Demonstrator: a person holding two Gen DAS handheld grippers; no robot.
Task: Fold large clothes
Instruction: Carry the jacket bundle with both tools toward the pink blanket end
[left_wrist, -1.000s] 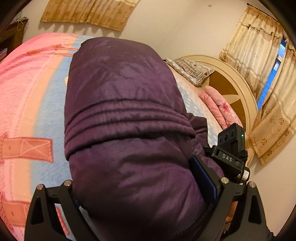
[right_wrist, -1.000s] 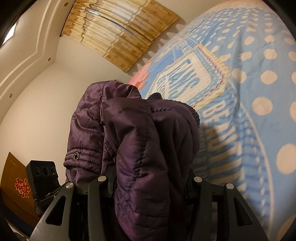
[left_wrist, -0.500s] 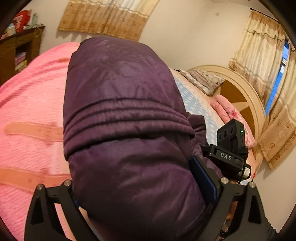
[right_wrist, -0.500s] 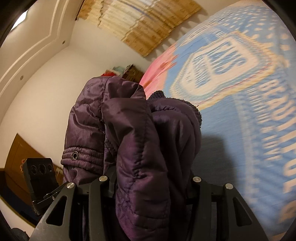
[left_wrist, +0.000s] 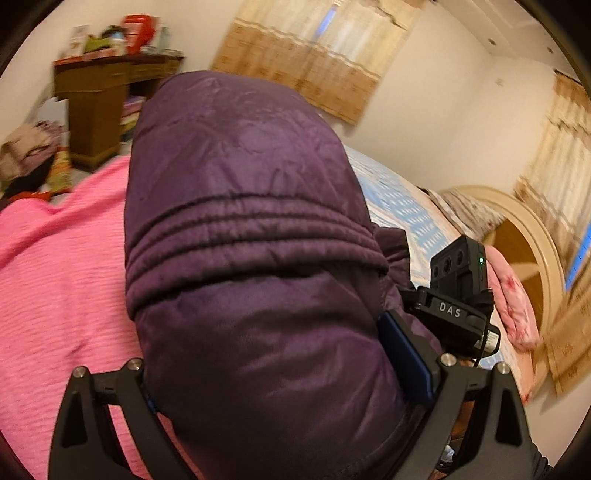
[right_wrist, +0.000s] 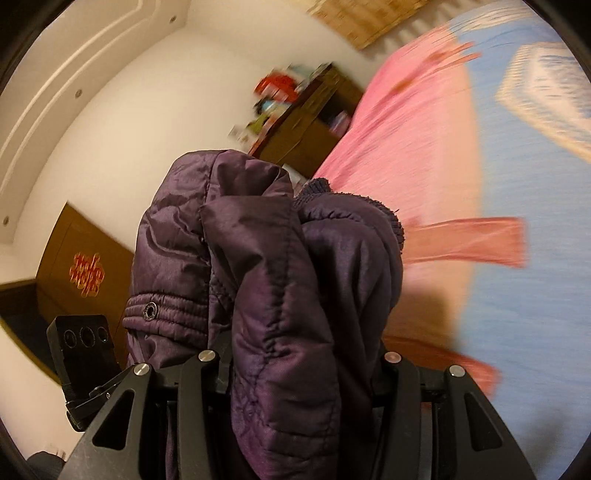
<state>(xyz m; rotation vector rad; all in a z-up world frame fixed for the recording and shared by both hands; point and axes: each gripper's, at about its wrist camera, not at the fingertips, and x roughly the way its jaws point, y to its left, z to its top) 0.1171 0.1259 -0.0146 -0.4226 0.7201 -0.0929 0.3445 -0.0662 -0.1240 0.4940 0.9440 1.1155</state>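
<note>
Both tools have swung round toward the foot of the bed since a second ago: the polka-dot end has slid out of sight and the dark wooden cabinet (left_wrist: 99, 110) now shows past the jacket (left_wrist: 251, 258), with the background smeared by the motion.

That purple padded jacket is bunched up and carried clear above the pink and blue bedspread (left_wrist: 55, 277), pinched between the two tools. Left tool (left_wrist: 288, 398) has its fingers spread wide round a fat, rounded roll of the shell fabric, closed as far as the bulk allows. Right tool (right_wrist: 295, 384) is clamped on a thicker wad of quilted layers, with a knit cuff (right_wrist: 354, 206) and a snap stud (right_wrist: 150, 309) poking out of the bundle.

It looks light for its size, soft and springy, so I'd judge it will puff back open once let go. The shiny shell looks slippery; grips on stitched seams, the ribbed band or the hem should hold better than on smooth panels.
</note>
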